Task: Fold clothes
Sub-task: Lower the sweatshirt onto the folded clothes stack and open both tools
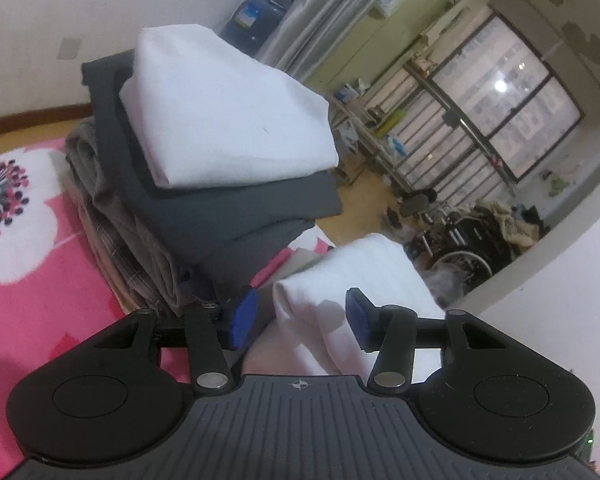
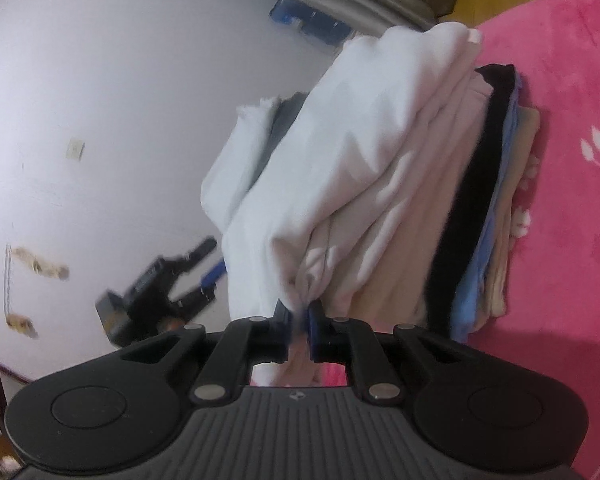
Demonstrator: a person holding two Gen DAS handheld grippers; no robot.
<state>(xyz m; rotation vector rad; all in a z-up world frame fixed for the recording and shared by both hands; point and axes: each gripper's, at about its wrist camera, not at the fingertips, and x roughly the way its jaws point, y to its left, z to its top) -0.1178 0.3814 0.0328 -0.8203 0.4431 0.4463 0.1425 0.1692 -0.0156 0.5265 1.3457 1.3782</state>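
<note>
The right gripper had its jaws pinched shut on a bunched corner of a white garment, which lay topmost on a stack of folded clothes on the pink blanket. The left gripper stood with its jaws apart and nothing between them, just before a white folded piece, beside a second pile of white, dark grey and checked cloth. The fabric looked light, soft and limp, likely to sag and slide off the stack; an edge or corner seemed the surest hold.
</note>
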